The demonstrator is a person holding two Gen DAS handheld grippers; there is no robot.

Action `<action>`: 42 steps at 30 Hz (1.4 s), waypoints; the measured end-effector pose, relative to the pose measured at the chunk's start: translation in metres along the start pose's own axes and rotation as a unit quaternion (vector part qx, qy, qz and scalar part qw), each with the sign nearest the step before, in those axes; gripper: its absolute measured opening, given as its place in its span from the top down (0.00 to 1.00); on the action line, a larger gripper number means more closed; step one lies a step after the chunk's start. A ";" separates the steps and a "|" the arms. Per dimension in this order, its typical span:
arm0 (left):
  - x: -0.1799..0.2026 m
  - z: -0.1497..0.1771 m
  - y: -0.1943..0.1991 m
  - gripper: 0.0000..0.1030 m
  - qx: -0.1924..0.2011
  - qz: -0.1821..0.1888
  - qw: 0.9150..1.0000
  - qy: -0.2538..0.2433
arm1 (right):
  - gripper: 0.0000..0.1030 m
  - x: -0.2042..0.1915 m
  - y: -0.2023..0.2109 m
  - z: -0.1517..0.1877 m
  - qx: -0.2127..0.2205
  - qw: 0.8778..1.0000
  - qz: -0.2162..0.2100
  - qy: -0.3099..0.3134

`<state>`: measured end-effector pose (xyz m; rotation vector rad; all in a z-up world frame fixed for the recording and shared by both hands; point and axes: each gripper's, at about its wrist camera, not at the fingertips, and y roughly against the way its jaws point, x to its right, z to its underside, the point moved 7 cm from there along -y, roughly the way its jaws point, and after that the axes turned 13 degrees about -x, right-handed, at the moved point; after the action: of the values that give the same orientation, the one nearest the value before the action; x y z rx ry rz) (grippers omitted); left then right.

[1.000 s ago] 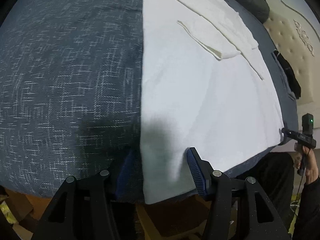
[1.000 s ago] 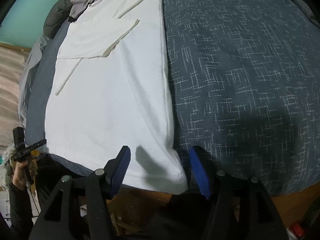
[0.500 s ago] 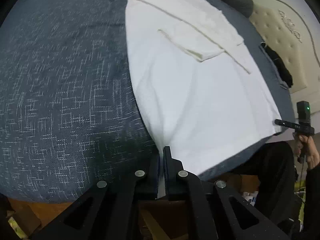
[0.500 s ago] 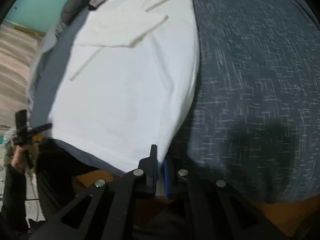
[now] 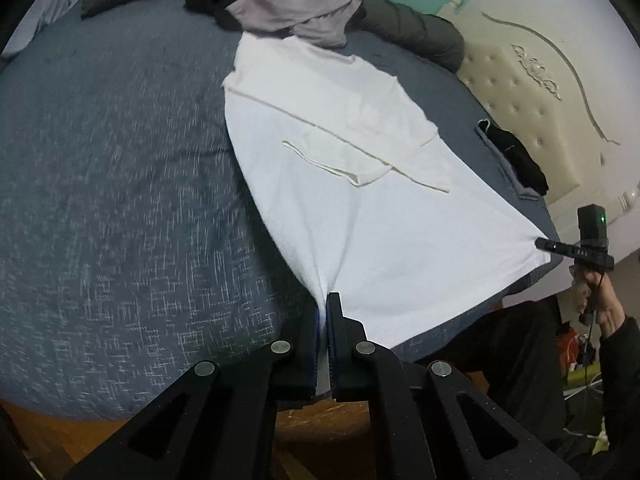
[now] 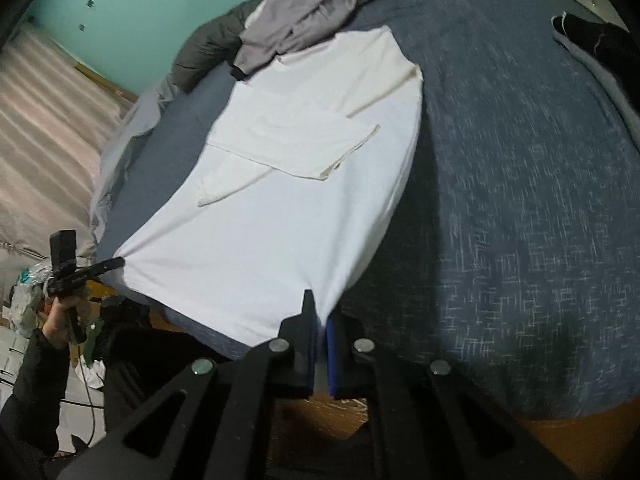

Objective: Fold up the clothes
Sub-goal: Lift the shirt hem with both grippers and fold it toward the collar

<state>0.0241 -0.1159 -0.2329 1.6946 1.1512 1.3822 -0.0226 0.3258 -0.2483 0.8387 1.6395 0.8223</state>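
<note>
A white T-shirt (image 5: pixel 360 200) (image 6: pixel 280 208) lies lengthwise on a blue-grey bed, both sleeves folded in over its chest. My left gripper (image 5: pixel 323 312) is shut on the hem's left corner, and the cloth puckers into its jaws. My right gripper (image 6: pixel 320 316) is shut on the hem's right corner. Each wrist view shows the other gripper (image 5: pixel 576 250) (image 6: pixel 88 272) pinching the far hem corner, held by a person's hand (image 5: pixel 592 292). The hem is lifted and stretched taut between the two grippers at the bed's near edge.
A pile of grey clothes (image 5: pixel 296 12) (image 6: pixel 296 20) and a dark olive jacket (image 5: pixel 412 28) lie beyond the shirt's collar. A black garment (image 5: pixel 516 160) rests near the cream tufted headboard (image 5: pixel 532 92). The blue-grey bedspread (image 5: pixel 112 184) (image 6: pixel 520 184) spreads wide on either side.
Both grippers went from open around the hem corners to shut on them, then rose and pulled back, lifting the hem and drawing the shirt taut.
</note>
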 end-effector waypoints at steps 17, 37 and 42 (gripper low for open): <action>0.025 0.008 0.058 0.97 0.048 0.018 0.998 -0.036 | 0.97 -0.042 0.043 0.003 0.052 0.997 -0.052 0.024; 0.062 0.029 0.173 0.97 0.119 0.015 0.988 -0.096 | 0.97 -0.098 0.134 0.031 0.095 0.986 -0.105 0.086; 0.057 0.020 0.171 0.97 0.118 0.019 0.989 -0.090 | 0.97 -0.095 0.126 0.019 0.087 0.988 -0.089 0.088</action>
<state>0.0850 -0.1303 -0.0630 1.9727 1.2220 1.1220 0.0285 0.3112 -0.0984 0.7430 1.9345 0.6496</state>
